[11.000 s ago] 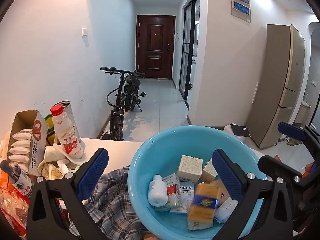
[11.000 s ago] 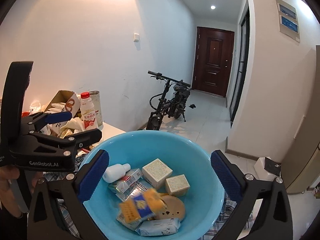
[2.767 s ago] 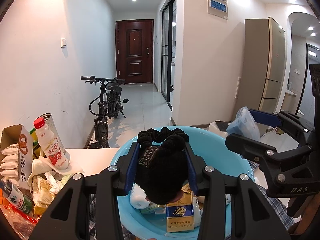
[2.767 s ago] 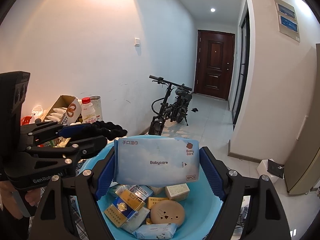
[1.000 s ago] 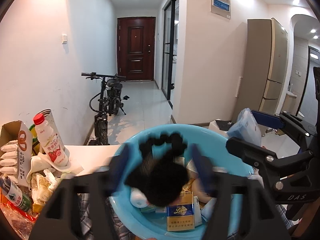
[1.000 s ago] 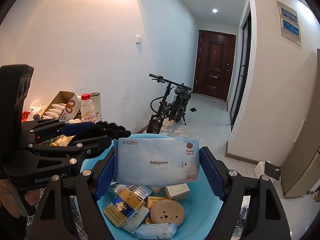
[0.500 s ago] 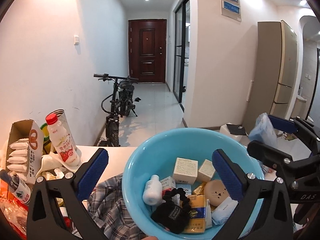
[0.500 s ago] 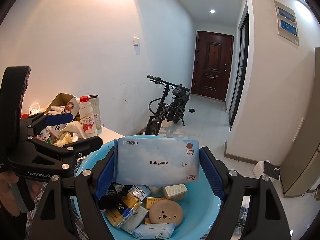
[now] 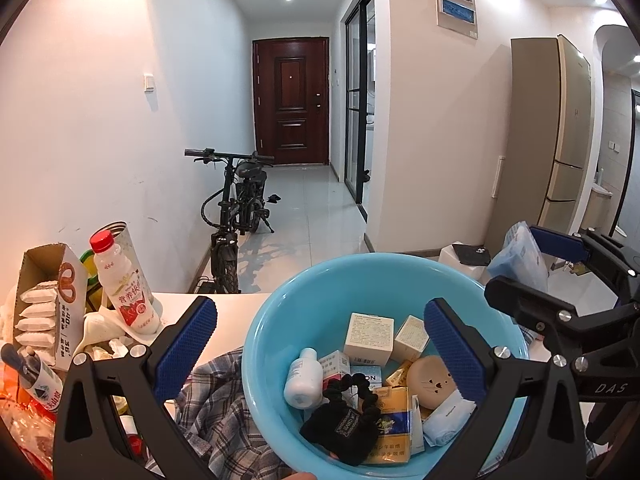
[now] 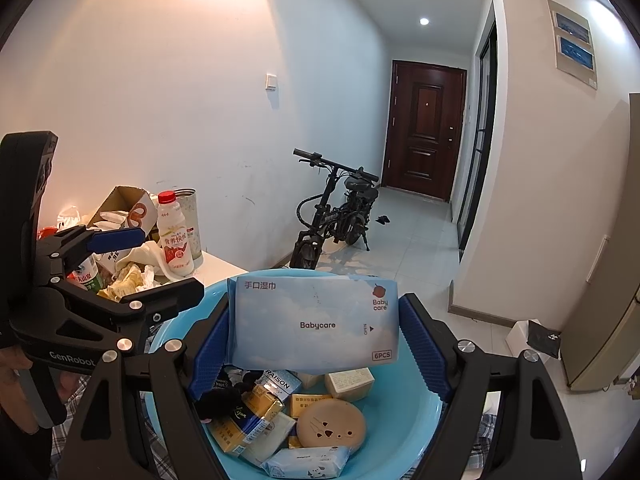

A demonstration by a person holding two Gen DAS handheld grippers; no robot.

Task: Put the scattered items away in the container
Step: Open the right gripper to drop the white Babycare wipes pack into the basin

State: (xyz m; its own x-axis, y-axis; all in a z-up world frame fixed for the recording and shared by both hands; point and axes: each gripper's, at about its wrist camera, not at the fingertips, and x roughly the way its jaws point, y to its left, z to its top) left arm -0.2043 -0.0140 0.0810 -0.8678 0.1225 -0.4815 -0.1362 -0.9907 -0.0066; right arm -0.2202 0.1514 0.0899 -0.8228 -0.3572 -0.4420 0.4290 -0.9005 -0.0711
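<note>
Your right gripper (image 10: 314,338) is clamped on the Babycare wipes pack (image 10: 314,322), pads on its two short ends. The pack's long axis runs left-right across the jaws, printed face toward the camera, text upright; it hangs over the blue basin (image 10: 404,430), above the contents.

Your left gripper (image 9: 320,344) stands wide with nothing between the pads; its jaws have just been opening. Under it the black scrunchie (image 9: 344,420) lies in the basin on a yellow-and-blue carton (image 9: 394,424), beside a small white bottle (image 9: 302,378) lying with its cap toward the far rim.

Also in the basin: small white boxes (image 9: 368,338), a round tan compact (image 9: 432,378), a small tissue pack (image 10: 306,460).

The basin sits on a plaid cloth (image 9: 218,408) on the white table (image 9: 236,310). At the table's left: drink bottle (image 9: 124,286), open snack box (image 9: 44,300). A bike (image 9: 236,208) stands in the hallway behind.
</note>
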